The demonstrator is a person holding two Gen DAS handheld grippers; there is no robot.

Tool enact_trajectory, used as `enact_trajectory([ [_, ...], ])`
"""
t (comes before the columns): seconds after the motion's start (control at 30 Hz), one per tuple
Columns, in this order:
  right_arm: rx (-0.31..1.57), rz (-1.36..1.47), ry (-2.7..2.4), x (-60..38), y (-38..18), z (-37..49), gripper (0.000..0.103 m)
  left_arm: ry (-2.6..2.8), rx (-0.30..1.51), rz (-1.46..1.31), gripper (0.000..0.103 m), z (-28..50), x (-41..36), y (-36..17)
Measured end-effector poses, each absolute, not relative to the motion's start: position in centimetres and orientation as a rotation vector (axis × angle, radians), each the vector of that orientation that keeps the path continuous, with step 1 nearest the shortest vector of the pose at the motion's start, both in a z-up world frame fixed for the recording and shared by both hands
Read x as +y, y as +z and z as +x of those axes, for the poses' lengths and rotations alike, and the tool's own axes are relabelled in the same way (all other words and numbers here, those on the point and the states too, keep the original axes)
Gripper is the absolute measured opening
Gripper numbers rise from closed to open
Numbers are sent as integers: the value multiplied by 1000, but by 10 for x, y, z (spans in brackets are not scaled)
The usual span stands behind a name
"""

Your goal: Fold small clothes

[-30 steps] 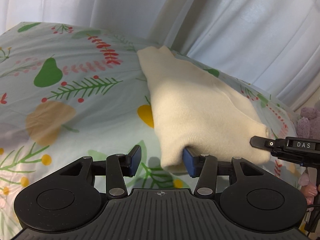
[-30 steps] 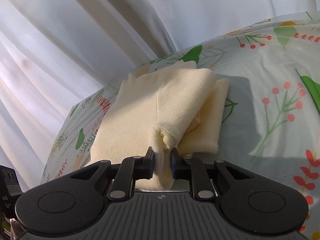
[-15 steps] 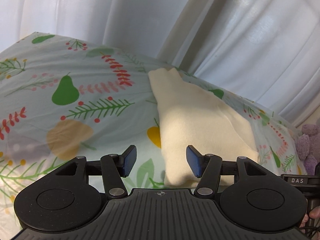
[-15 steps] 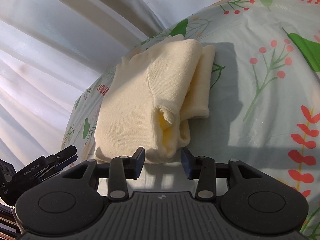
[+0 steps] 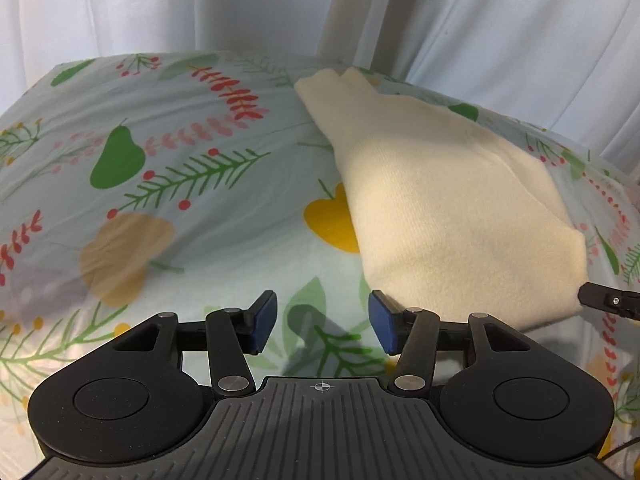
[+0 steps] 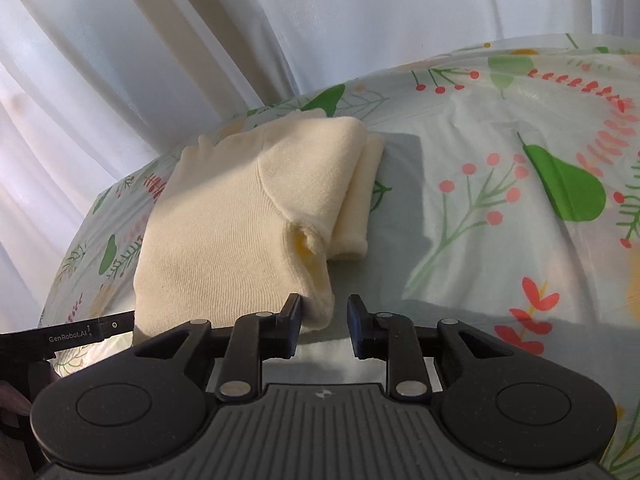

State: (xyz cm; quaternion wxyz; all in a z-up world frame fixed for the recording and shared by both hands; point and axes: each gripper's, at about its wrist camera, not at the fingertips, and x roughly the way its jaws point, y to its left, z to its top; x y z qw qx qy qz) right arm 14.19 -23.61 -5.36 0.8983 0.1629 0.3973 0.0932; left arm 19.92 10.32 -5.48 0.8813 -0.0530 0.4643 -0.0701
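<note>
A cream knitted garment (image 5: 448, 208) lies folded on the leaf-and-pear printed sheet (image 5: 168, 208). In the right wrist view the garment (image 6: 240, 232) shows a folded flap and a second layer on its right side. My left gripper (image 5: 322, 322) is open and empty, just in front of the garment's near left corner. My right gripper (image 6: 323, 322) is open and empty, with the garment's near corner just ahead of its left finger. The tip of the right gripper also shows in the left wrist view (image 5: 608, 302).
White curtains (image 5: 400, 20) hang behind the bed. The printed sheet (image 6: 520, 220) stretches to the right of the garment in the right wrist view. The left gripper's body (image 6: 60, 336) shows at the left edge there.
My right gripper has let go of the garment's corner, opened and drawn back. My left gripper has stayed open and pulled back from the garment's edge. The garment now lies flat.
</note>
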Motion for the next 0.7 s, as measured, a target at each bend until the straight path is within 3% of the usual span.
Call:
enact_trajectory([
  [0.17,708,193,225,-209,-36,155,24,-176,851,-177,65,209,92,-28],
  [0.3,709,33,252,-171,-52,173,24,-210,896,-118,63,223,61,-46],
  [0.43,702,-41,227,-170,-71,175,24,-186,901,-88,74,223,55,-62],
  [0.7,652,-85,231,-170,-78,169,24,-170,899,-89,77,222,58,-67],
])
